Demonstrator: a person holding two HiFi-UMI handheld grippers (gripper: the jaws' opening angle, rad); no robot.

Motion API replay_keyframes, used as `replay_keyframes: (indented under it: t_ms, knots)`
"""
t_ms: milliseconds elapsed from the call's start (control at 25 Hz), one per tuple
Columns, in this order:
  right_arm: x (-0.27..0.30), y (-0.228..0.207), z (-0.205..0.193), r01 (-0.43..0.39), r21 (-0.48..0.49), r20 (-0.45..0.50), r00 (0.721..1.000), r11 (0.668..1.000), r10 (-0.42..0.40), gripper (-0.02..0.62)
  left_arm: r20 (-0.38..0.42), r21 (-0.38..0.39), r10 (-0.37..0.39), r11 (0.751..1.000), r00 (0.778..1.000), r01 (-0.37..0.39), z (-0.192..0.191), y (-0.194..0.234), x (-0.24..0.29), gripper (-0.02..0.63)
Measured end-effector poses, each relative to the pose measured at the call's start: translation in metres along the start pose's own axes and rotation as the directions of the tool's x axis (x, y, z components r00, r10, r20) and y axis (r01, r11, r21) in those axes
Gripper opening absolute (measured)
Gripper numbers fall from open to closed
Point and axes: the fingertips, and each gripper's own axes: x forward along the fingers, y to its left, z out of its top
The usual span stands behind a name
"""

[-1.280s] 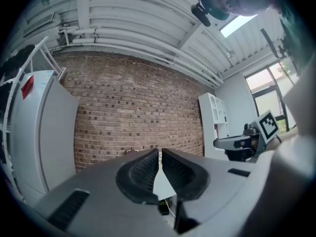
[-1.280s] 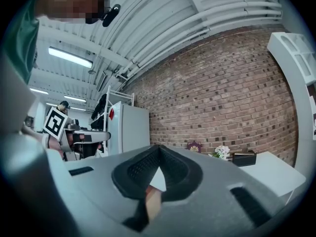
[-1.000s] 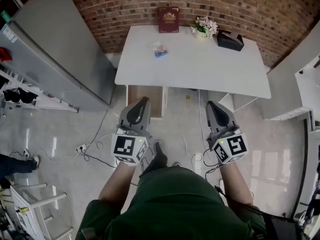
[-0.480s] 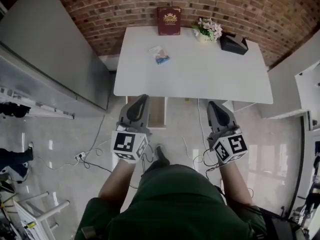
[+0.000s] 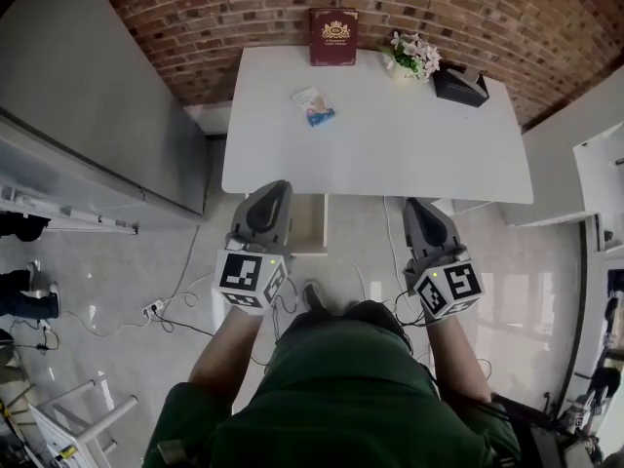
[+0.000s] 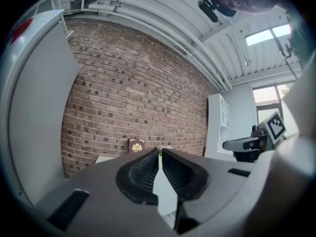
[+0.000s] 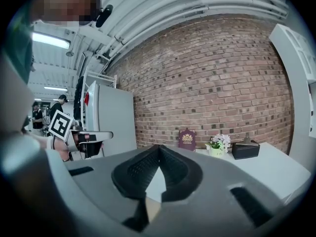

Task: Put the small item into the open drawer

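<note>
Only the head view shows the small item (image 5: pixel 314 106) lying on the white tabletop (image 5: pixel 390 139) beyond the open drawer (image 5: pixel 309 224), while the gripper views show left tongs (image 6: pixel 159 152) and right tongs (image 7: pixel 159 146) closed, empty.

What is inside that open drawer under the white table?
Only a pale strip inside the drawer shows, with nothing on it. The left gripper covers its left part and the table hides its back, so the rest cannot be seen.
</note>
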Motion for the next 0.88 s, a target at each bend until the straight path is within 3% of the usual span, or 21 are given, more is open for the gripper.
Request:
replay_keyframes:
  t_ms: [360,880]
  knots:
    - [0.022,-0.01,-0.013,-0.011,0.024,-0.029,1.0,1.0,0.011,0.003,-0.031,-0.001,-0.008,1.0,0.999,0.008,-0.014,0.006,0.025,0.018]
    - [0.094,-0.063,-0.005,-0.122,0.03,-0.013,0.992,0.992,0.122,0.003,-0.149,0.039,0.111,0.994,0.983,-0.106,-0.039,0.039,0.099,0.034]
